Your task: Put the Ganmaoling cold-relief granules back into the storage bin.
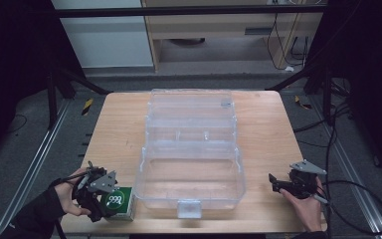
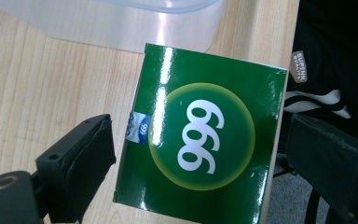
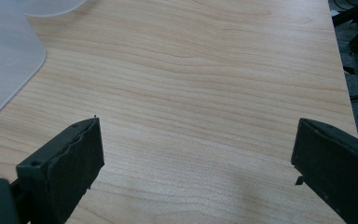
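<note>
High view: wooden surface [image 1: 119, 129] w/ a clear plastic organiser box [image 1: 191, 149] standing open at centre, lid tipped back toward the far edge; green "999" carton [image 1: 118, 202] sits at the near-left corner, just beside the box's front-left corner; left tongs [image 1: 101, 201] held by the person's left hand [image 1: 68, 196] are right at the carton's left side; right tongs [image 1: 274, 182] held by the right hand [image 1: 306, 206] are near the near-right corner, well apart from the box, pointing toward it. Left gripper view: carton [image 2: 200, 133] lies flat on the surface [image 2: 46, 88] between the two black jaws, released & spread wide, one on each side w/ a small gap left at the left jaw; carton's right side overhangs the surface edge; clear box wall [image 2: 121, 23] just beyond it. Right gripper view: jaws released, wide apart, nothing between them but bare wood [image 3: 205, 93]; rounded corner of the clear box [image 3: 7, 56] at upper left.
</note>
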